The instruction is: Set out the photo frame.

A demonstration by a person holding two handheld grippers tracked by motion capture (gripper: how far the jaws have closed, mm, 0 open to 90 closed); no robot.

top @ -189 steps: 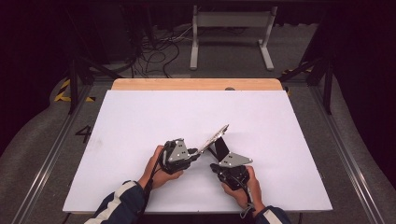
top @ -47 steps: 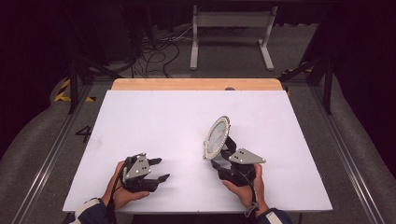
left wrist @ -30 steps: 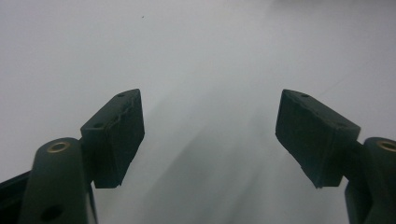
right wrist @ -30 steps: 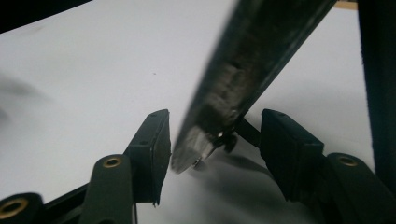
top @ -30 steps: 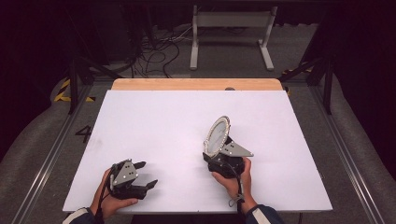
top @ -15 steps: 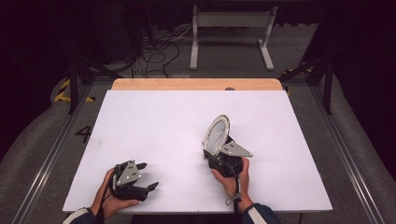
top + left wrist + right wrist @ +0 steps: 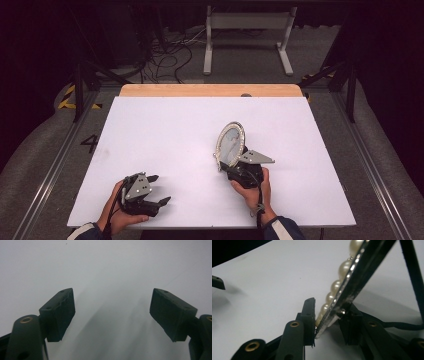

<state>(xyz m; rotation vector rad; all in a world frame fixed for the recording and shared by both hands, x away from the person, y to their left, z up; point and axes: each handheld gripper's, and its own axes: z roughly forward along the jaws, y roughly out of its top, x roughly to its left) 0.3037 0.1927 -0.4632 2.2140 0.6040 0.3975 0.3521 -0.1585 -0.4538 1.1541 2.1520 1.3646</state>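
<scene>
- Right gripper (image 7: 325, 322), its jaws just closing, pinches the lower edge of the oval pearl-rimmed picture frame (image 7: 230, 143).
- Frame stands tilted on the white table (image 7: 165, 135), right of centre, its black back strut spread.
- Left gripper (image 7: 156, 190) rests released, apart.
- Standing looks done; letting go remains.

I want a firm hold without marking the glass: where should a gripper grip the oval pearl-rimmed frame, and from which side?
At the bottom rim, from the person's side, one pad on each face. The frame stands tilted on edge, so its thin lower edge is within reach; the right gripper grips there, off the glass.
</scene>
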